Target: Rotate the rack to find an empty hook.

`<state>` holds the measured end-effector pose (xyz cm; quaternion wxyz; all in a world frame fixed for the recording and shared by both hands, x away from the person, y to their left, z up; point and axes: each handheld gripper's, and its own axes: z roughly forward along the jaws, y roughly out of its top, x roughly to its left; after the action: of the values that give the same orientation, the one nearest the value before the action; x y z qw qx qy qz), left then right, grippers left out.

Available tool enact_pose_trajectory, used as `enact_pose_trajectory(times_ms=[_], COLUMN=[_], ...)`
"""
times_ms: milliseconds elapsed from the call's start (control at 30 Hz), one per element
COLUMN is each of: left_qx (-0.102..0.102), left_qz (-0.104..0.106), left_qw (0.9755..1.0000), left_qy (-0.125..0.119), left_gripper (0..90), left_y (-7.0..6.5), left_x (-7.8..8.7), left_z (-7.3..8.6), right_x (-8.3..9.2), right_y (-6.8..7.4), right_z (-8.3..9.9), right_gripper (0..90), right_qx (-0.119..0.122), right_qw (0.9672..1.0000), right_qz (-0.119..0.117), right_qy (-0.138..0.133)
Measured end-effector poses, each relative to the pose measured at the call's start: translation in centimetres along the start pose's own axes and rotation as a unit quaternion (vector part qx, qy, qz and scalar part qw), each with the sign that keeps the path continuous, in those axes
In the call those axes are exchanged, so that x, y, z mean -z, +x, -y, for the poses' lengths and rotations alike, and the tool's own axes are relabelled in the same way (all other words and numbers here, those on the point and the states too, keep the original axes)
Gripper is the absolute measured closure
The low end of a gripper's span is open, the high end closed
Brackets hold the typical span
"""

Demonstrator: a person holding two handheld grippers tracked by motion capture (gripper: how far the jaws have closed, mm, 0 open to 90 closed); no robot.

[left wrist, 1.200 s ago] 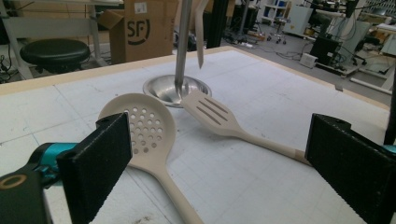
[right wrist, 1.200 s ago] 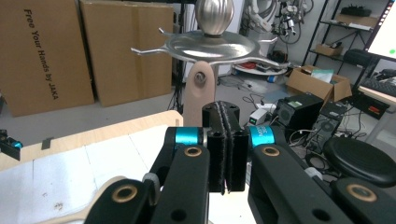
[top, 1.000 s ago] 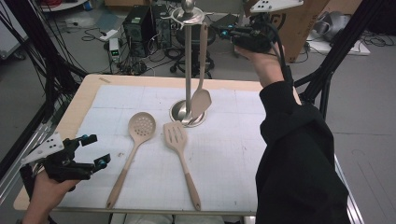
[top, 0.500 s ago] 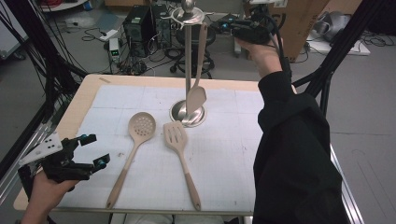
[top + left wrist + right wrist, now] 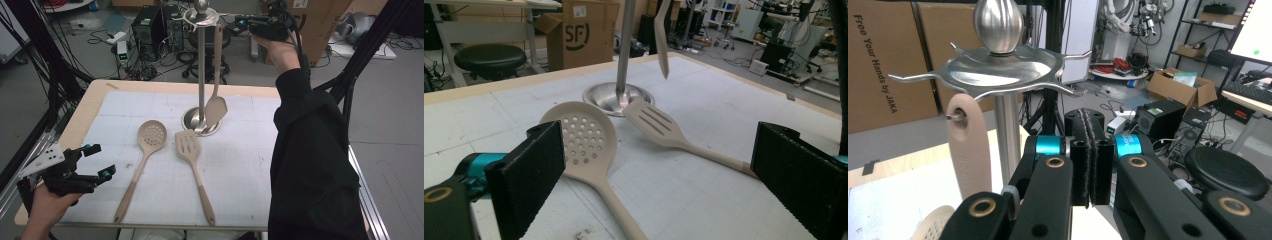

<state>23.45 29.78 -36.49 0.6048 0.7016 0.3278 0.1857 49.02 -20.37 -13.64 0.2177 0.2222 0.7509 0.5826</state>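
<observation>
Grey floor round the table, wood-edged w/ white gridded mat. At 12 o'clock beyond it: PC tower, power strip, cable tangle, swivel chair. Cardboard boxes at 1 o'clock. Black frame struts at 2 and 10 o'clock. Left gripper view: black stool, SF box, shelving far back. Even indoor light.

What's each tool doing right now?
Left tool: open, empty, low over the table near the skimmer.
Right tool: shut, empty, beside the rack.
</observation>
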Motion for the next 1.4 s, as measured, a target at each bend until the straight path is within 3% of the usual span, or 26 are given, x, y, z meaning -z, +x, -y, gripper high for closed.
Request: enact_pose_trajectory(times_ms=[767,1100,1400], left_qx=[-0.004,-0.001,0.001], left_qz=[-0.024,-0.036,-0.03], left_qw=[0.9997,0.9993,0.9996], left_qy=[0.002,-0.001,0.0], left_gripper=[7.8,7.8,7.8], left_y=[-0.4,-0.2,-0.1], left_x=[1.6,2.6,2.6], left_z=[0.2,0.4,0.5], right_x=[-2.0,-2.9,-2.9], right_y=[-1.2,-1.5,-1.3], right_z=[-0.3,-0.4,-0.5], right_gripper=[90.0,90.0,90.0], right_qx=[-0.004,0.005,0.02], right_qw=[0.9998,0.9999,0.9997], right_qz=[0.013,0.002,-0.008], right_qy=[-0.011,-0.01,-0.014])
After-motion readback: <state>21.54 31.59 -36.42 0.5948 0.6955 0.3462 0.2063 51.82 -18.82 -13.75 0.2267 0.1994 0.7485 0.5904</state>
